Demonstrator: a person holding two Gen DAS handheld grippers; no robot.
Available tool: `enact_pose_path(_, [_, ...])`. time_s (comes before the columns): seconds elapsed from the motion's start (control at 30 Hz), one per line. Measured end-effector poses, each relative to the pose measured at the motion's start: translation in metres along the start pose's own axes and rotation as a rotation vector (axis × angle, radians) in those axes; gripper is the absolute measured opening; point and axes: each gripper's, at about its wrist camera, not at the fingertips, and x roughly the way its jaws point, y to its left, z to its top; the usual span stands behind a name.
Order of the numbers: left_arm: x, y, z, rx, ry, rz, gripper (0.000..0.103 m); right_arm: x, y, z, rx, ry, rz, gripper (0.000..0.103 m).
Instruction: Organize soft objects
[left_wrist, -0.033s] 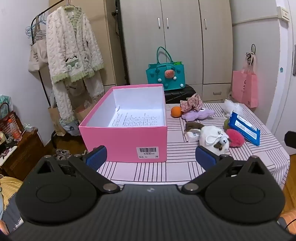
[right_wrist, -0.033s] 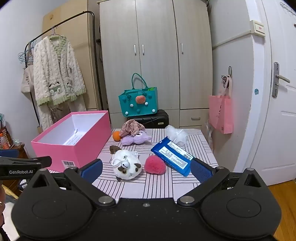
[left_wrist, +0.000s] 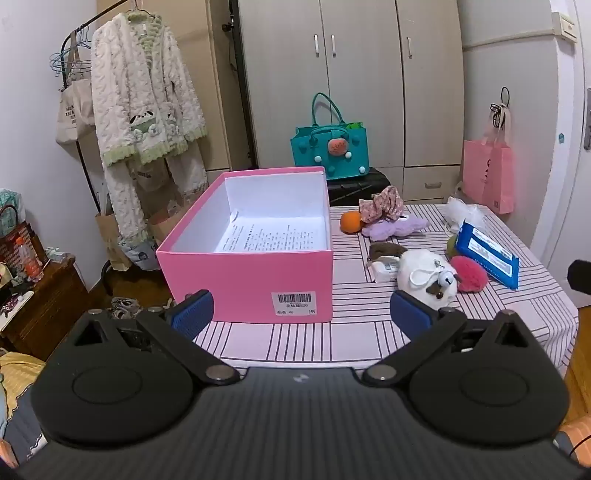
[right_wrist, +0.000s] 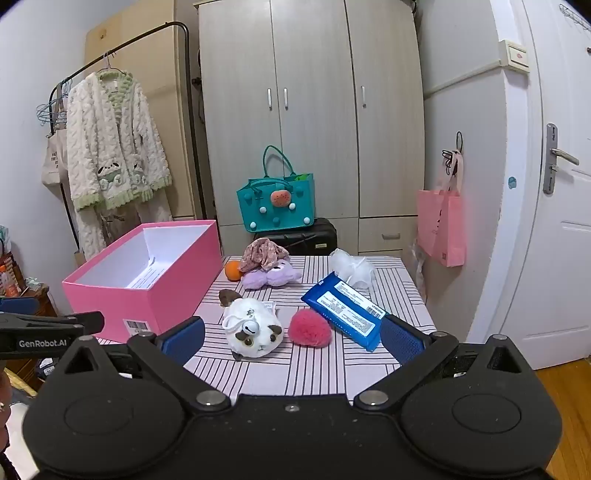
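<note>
Ahead-left of the wide-open, empty right gripper (right_wrist: 291, 341) sits the open pink cardboard box (right_wrist: 147, 299). Dead ahead lies the white plush cat (right_wrist: 253, 326); I'd descend straight and pinch its body. Just right, the fluffy red pompom (right_wrist: 309, 328) and blue wipes packet (right_wrist: 343, 310) crowd it. The left gripper (left_wrist: 301, 310) is likewise open, facing the box.

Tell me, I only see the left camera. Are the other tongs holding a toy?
Observer: No. The right tongs are open, with nothing between them.
Child: What's in front of them?
Observer: The white plush toy looks straight at them, both eyes showing, with the red pompom beside it.
Child: Is there a way out of the room?
Observer: Yes, a white door on the far right, shut, with a silver handle.
</note>
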Motion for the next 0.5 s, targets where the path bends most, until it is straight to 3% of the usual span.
enact_pose_path(0.5, [0.001, -0.005, -0.004, 0.008, 0.005, -0.023, 0.103, -0.005, 0.003, -0.001, -0.007, 0.006, -0.007, 0.103])
